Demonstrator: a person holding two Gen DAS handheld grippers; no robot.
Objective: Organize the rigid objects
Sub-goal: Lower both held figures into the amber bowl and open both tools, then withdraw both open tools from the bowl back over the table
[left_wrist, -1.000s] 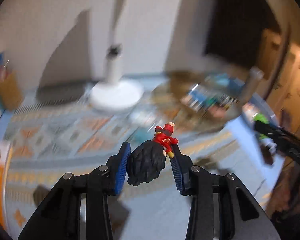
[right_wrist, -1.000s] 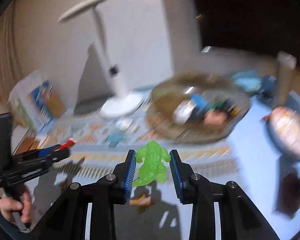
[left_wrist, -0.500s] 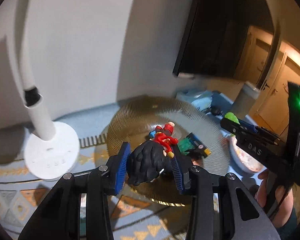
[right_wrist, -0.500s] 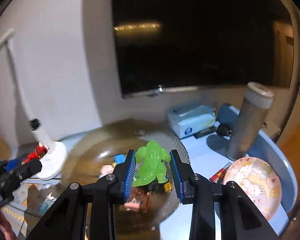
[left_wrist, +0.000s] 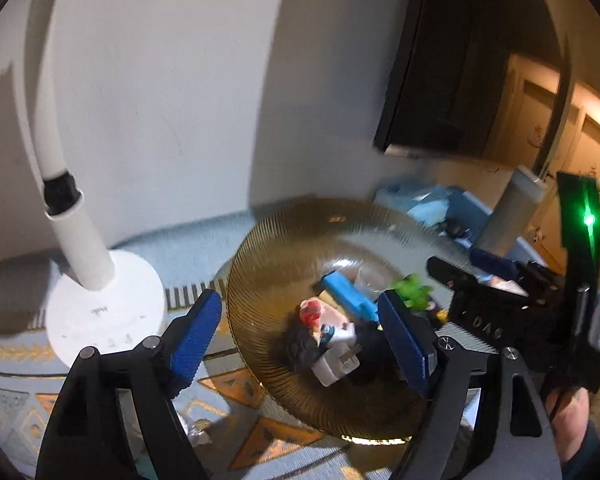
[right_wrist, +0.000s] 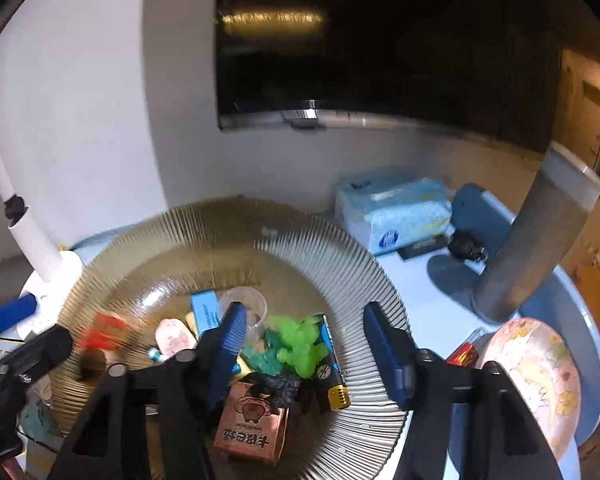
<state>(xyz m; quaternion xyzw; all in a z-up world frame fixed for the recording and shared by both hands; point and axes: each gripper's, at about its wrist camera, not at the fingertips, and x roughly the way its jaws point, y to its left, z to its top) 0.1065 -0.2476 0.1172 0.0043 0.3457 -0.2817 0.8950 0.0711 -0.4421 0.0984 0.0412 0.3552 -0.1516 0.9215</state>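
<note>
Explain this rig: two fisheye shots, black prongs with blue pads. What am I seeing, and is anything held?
No robot arm here: a person carries a hand-held two-finger gripper in each hand, each with a fisheye camera looking along its fingers. One picture is from the left gripper, the other from the right gripper. Both hang over a ribbed amber glass dish on a table, beside a white lamp base. Both sets of fingers have just been opening and hold nothing. The green toy figure lies in the dish between the right fingers, untouched. The black-and-red toy figure appears blurred over the dish, just released.
</note>
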